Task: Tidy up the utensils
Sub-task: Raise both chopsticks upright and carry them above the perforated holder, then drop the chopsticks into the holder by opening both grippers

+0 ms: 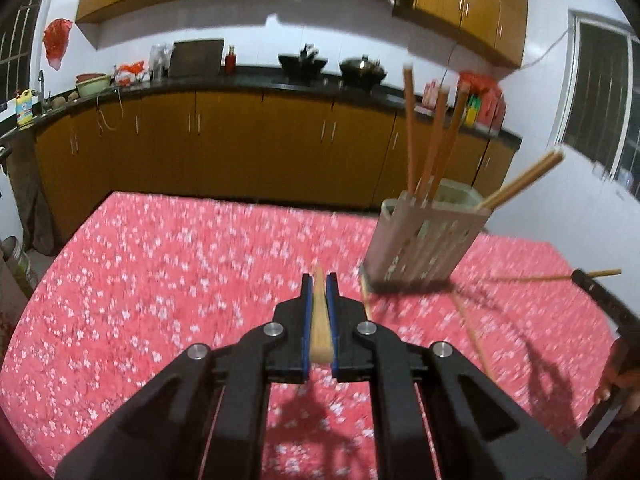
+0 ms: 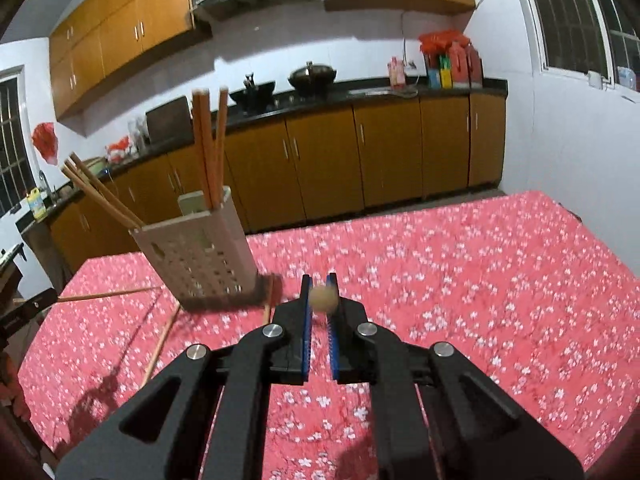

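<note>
Your left gripper (image 1: 319, 280) is clamped on a pale wooden chopstick (image 1: 319, 320), seen lengthwise between the pads. Your right gripper (image 2: 319, 280) pinches another wooden chopstick (image 2: 323, 299), only its blurred round end showing. The beige slotted utensil holder (image 1: 420, 240) sits right of centre on the red floral tablecloth (image 1: 180, 260); loose chopsticks (image 2: 160, 344) beside it are smeared.

Two dark woks (image 1: 362, 67) on the black counter (image 1: 256, 80), orange cabinets (image 1: 228, 140) below.
</note>
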A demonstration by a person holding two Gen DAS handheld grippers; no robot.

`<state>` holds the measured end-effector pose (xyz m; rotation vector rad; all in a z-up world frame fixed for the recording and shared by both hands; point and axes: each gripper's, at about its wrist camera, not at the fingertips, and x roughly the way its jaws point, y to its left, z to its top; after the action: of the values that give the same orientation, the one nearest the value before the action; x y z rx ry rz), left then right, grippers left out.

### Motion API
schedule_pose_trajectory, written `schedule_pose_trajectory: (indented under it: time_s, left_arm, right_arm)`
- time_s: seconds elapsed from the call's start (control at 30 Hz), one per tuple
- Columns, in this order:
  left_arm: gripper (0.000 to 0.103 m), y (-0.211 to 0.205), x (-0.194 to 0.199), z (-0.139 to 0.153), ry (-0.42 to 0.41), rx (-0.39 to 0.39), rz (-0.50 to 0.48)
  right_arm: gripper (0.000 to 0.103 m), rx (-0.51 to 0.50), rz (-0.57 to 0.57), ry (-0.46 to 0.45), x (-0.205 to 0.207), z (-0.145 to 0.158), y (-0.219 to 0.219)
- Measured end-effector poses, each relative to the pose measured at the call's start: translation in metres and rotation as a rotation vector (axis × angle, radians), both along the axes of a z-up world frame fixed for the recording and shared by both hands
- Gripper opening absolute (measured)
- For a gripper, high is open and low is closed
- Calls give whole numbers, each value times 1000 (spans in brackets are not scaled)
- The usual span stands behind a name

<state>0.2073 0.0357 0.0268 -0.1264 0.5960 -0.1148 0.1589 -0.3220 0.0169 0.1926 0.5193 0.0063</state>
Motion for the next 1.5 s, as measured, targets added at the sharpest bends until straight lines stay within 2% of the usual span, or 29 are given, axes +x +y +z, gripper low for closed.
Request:
schedule_pose_trajectory:
  time_s: [0.13, 0.43, 0.63, 0.9, 1.03, 1.17, 1.3, 1.5]
  left_arm:
    - [8, 0, -3, 16, -47, -17, 5]
    - [8, 5, -6, 30, -89, -25, 5]
    - [8, -2, -17, 54, -133, -41, -59]
    - [8, -34, -22, 105, -263, -71, -158]
    - [8, -57, -14, 130, -342, -83, -186]
    - [8, -70, -1, 150, -410, -100, -159]
    - [8, -76, 13, 158, -441, -76, -114]
    - [8, -81, 33, 140, -400, -43, -95]
  right_arm:
    - [7, -4, 1, -21, -1, 6, 1]
    - [7, -13, 6, -37, 0, 9, 7]
    - [7, 2, 48, -93, -3, 35, 11]
    - [7, 90, 161, -252, -10, 97, 25]
    - [7, 99, 169, -359, -5, 120, 39]
    - [7, 96, 137, -479, 8, 137, 49]
    - [7, 82, 96, -510, 29, 134, 56]
    - [7, 50, 85, -457, 62, 108, 70]
